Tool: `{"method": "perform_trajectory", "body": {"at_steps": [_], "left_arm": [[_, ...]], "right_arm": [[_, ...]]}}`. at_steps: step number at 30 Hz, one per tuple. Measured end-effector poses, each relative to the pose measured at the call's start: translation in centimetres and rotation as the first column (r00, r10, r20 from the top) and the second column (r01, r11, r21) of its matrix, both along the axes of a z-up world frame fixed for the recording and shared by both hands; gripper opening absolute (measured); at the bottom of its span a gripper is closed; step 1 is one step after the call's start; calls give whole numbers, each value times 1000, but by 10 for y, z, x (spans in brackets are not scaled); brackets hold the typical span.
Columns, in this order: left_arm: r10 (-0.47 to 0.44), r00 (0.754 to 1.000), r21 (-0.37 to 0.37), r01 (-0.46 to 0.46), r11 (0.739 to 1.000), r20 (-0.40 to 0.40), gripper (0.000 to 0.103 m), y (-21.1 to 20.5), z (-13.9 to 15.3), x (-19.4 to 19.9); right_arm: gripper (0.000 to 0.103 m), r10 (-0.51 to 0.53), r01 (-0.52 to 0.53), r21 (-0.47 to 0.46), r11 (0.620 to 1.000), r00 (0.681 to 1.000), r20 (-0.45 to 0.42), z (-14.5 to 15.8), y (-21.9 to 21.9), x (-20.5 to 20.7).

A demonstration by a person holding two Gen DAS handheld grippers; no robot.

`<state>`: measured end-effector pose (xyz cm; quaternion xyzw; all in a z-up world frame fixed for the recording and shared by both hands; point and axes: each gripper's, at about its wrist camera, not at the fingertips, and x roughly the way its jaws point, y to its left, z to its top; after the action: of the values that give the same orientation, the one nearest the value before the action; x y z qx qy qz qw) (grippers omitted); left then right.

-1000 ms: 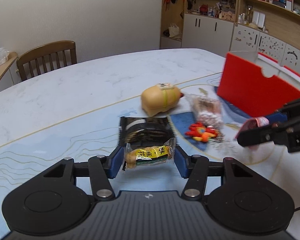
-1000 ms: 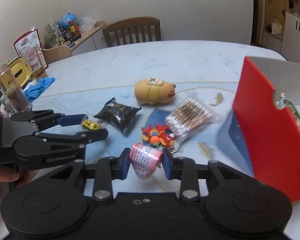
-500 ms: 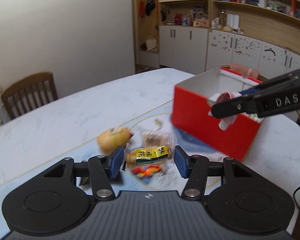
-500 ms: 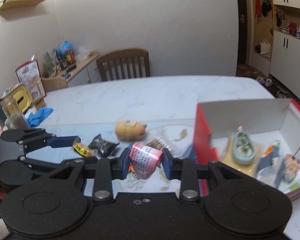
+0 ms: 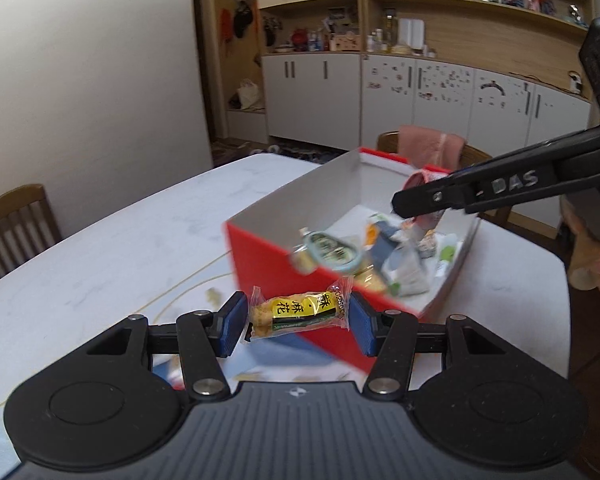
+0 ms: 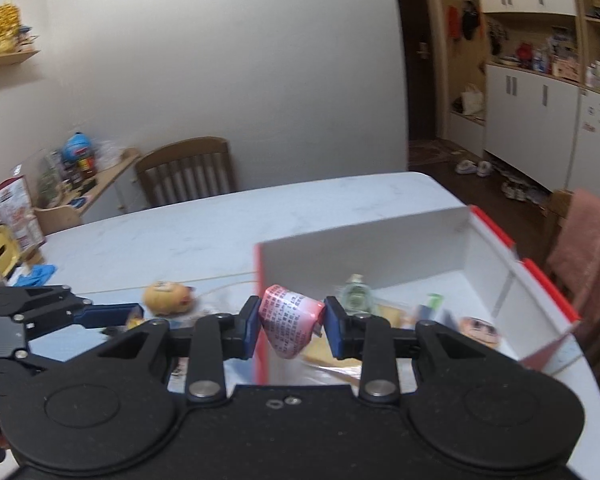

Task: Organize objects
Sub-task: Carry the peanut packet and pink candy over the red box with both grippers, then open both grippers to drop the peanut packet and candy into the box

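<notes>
Left gripper: your left gripper (image 5: pixel 298 322) pinches the yellow snack packet (image 5: pixel 298 312) between its blue pads, one pad on each crimped end.
Right gripper: your right gripper (image 6: pixel 291 326) is clamped on the pink wrapped packet (image 6: pixel 290 320), which sags below the pads.
What changed: a second ago both grippers hung low over the loose items on the table; since then you have carried both up and across, and the grips look the same as before. The red box (image 5: pixel 268 256), then off at 2 o'clock in the left view, now fills the centre.
Left load, place: the yellow packet sits just short of the box's near red wall, at about 6 o'clock of the opening, not yet over it.
Right load, place: in the left view the pink packet hangs over the box interior at 2 o'clock; in the right view it is at the near-left corner of the white inner wall (image 6: pixel 364 240).
Box contents: several items already lie inside, a small green bottle (image 6: pixel 356 294) among them; they are blurred.
Left behind: the yellow pig toy (image 6: pixel 168 298) lies on the table (image 6: pixel 220 224) at 9 o'clock of the right gripper.
Meaning: both carries look nearly done; your right can probably release first, your left needs to clear the wall.
</notes>
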<state>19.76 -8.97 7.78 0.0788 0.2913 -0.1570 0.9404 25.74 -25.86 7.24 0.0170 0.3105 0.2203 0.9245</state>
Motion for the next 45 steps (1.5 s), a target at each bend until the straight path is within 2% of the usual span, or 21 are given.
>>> {"method": "perform_trajectory", "body": {"at_steps": [8,17,30,39,45], "left_arm": [[-55,998,26,55,998,-4,54,-55,-2,25],[-42,998,62,44,997,-46,54,-89,-14,61],[50,985,79,-37,996,-167,54,-100,-40,128],[39,972,143,-6,990,-230,54,-109,-51,141],[62,950,151,-16,988,-305,55,-108,-56,148]], "right_arm": [[32,-121,122,11,993,992,-29,-15,-50,21],[33,-209,211,15,977,976,-61,-34,-88,47],[33,-253,250,-42,967,961,-109,-64,-90,92],[33,-231,217,-112,970,963,-139,-79,-76,109],[34,-214,197,-122,973,966,-146,-83,-73,110]]}}
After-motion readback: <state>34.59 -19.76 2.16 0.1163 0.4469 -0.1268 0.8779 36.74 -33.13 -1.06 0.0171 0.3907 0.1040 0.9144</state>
